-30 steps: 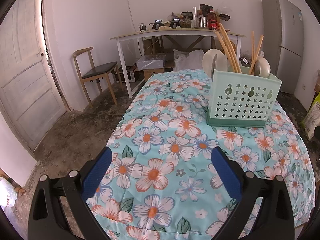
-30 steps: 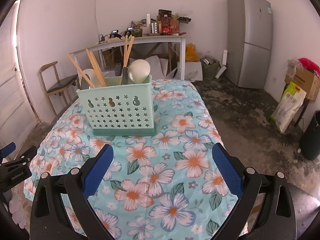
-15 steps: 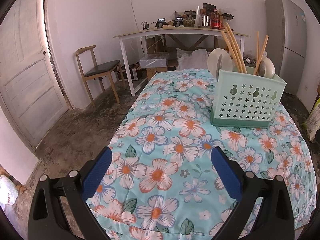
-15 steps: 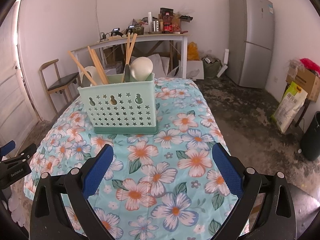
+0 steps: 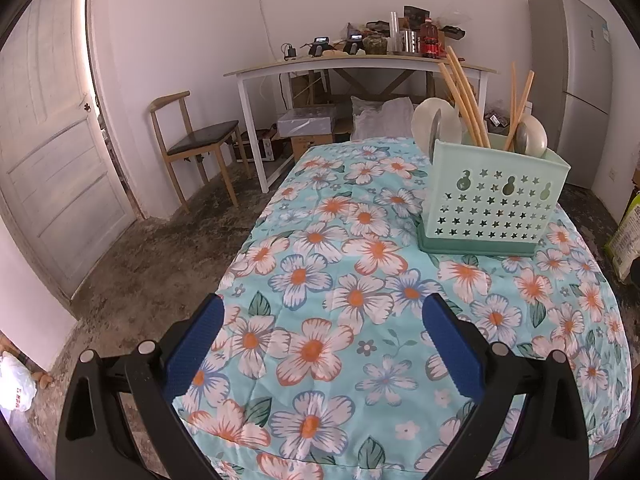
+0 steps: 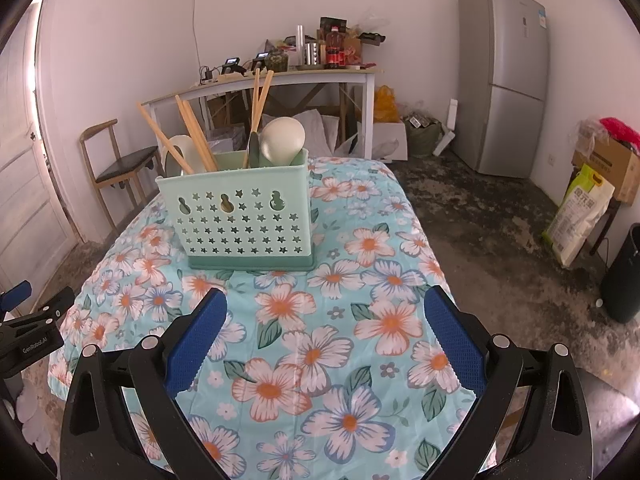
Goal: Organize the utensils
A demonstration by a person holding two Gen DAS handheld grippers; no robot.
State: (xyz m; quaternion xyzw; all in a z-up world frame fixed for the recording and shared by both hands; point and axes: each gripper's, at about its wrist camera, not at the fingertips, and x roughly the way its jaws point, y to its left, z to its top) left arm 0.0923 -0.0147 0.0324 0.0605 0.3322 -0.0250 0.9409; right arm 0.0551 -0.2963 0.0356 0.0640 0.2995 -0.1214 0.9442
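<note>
Fingers (image 5: 194, 344) wide, empty; one holder (image 6: 240, 216), perhaps five chopsticks (image 6: 196, 140), two spoons (image 6: 282, 138).

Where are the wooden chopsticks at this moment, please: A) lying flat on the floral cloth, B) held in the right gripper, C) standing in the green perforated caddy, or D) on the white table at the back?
C: the chopsticks stick up out of the green caddy beside the spoons, and both grippers are open and empty.
</note>
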